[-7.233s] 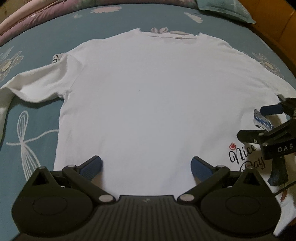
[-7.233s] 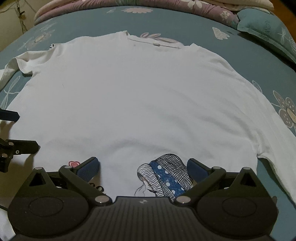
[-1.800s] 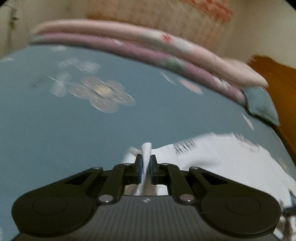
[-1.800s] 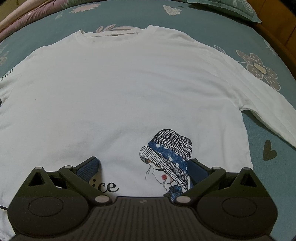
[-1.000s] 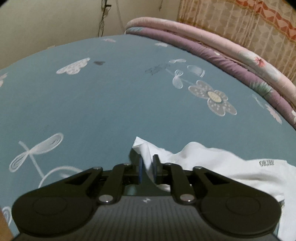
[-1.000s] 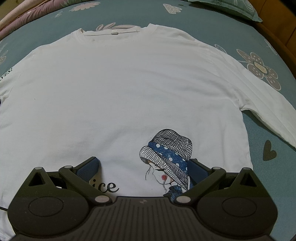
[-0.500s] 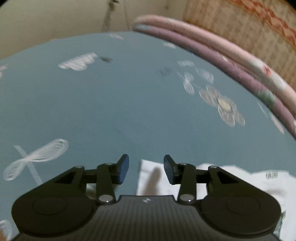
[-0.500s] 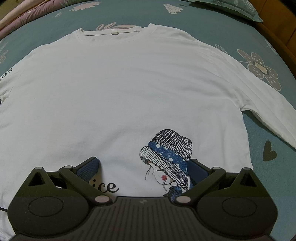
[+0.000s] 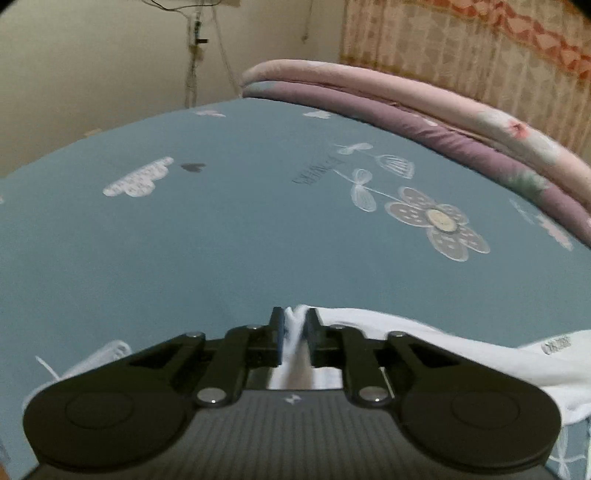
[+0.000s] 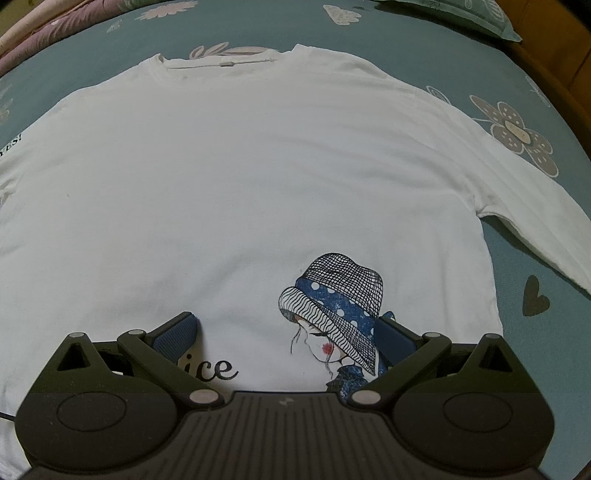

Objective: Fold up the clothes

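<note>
A white long-sleeved shirt (image 10: 258, 177) lies spread flat on the blue bed, collar at the far end, with a printed girl in a hat (image 10: 332, 306) near the hem. My right gripper (image 10: 288, 332) hovers open over the hem, nothing between its fingers. In the left wrist view my left gripper (image 9: 295, 338) is shut on the cuff end of the shirt's left sleeve (image 9: 424, 339), which trails off to the right. The shirt's right sleeve (image 10: 535, 221) lies stretched out to the right edge.
The blue flowered bedsheet (image 9: 221, 240) stretches out beyond the left gripper. Rolled pink and purple quilts (image 9: 424, 107) lie along the far side by a wall. A teal pillow (image 10: 461, 14) sits at the far right, next to the wooden bed frame (image 10: 565, 74).
My left gripper opened half a second ago over the sleeve end and has now shut on it again. The right gripper and the shirt body have not moved.
</note>
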